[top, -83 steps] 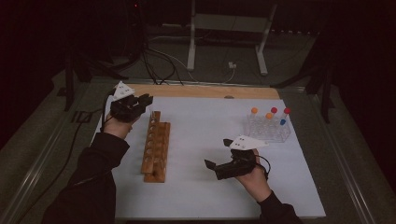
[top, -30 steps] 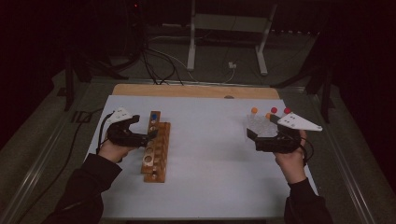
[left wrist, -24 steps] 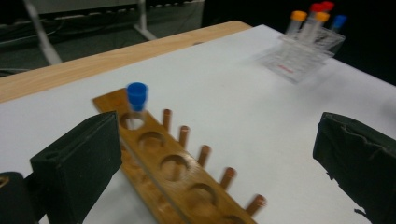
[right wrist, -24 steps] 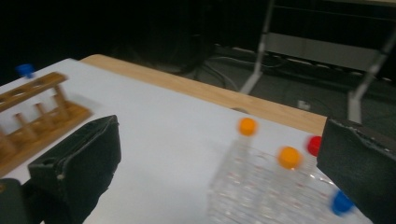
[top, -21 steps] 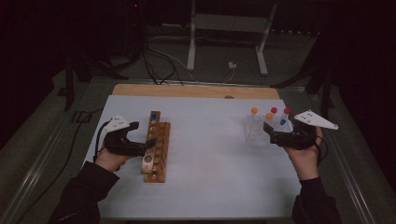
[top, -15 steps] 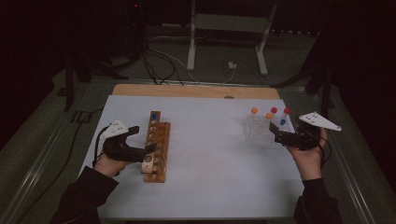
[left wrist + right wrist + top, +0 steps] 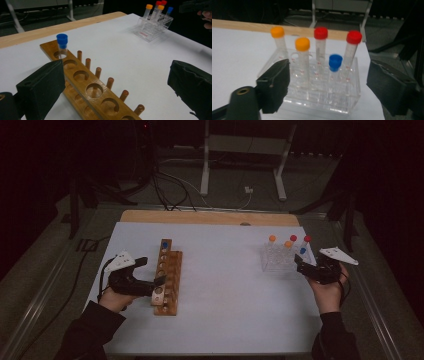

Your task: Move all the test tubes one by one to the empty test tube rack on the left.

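Note:
A wooden tube rack lies left of centre, with one blue-capped tube upright in its far hole. My left gripper is at the rack's near end, open. In the left gripper view the rack runs beside the left jaw and the right jaw stands well clear of it. At the right, a clear plastic rack holds several tubes with orange, red and blue caps. My right gripper sits just right of it; its jaws have just been closing a little but stay open, facing the blue-capped tube.
A white mat covers the table, with a wooden strip along its far edge. Cables and a metal stand lie on the floor beyond. The wooden rack has a row of pegs beside its holes.
My right hand has swung from the table's middle to the right side of the clear rack and come lower. My left hand has slid from the wooden rack's far end to its near end.

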{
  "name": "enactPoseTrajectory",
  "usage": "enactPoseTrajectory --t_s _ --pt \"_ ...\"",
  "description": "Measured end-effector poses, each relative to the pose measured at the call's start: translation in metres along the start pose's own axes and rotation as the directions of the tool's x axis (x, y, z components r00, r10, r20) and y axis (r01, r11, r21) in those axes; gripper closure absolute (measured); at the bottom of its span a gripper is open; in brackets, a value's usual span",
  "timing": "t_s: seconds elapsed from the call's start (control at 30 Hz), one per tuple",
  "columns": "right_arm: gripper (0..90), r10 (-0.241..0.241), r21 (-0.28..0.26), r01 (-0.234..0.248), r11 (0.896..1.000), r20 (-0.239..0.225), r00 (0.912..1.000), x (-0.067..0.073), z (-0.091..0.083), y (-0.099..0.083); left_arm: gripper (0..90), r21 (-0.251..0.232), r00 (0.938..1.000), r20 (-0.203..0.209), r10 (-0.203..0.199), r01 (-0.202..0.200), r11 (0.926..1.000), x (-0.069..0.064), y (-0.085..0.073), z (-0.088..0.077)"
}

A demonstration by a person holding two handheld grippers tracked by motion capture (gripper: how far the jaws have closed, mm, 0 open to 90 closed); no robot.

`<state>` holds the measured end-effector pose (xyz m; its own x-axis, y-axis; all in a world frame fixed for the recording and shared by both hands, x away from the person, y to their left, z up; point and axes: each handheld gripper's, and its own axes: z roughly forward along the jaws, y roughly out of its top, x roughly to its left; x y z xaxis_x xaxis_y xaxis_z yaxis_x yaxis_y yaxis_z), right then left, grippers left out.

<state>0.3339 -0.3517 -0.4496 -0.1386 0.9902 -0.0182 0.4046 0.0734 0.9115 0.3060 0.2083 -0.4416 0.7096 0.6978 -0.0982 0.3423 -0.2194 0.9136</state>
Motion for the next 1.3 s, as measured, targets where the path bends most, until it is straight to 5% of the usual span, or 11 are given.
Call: enactPoseTrajectory --t_s 0.53,0.9,1.3 --pt "60.4 0.047 0.101 -0.047 0.994 -0.001 0.9989 -0.005 0.027 -0.012 2.2 -0.001 0.9997 0.005 -0.022 0.022 0.9998 0.006 -0.004 0.000" --pt "71.9 0.078 0.131 -0.082 0.988 0.031 0.9964 -0.008 0.043 -0.011 2.2 -0.003 0.9998 0.010 -0.016 0.016 0.9999 0.005 -0.003 -0.001" --pt "76.7 0.047 0.123 -0.053 0.991 0.051 0.9976 -0.005 0.044 -0.005 2.2 0.002 0.9997 0.021 -0.014 0.014 0.9999 0.004 -0.002 0.000"
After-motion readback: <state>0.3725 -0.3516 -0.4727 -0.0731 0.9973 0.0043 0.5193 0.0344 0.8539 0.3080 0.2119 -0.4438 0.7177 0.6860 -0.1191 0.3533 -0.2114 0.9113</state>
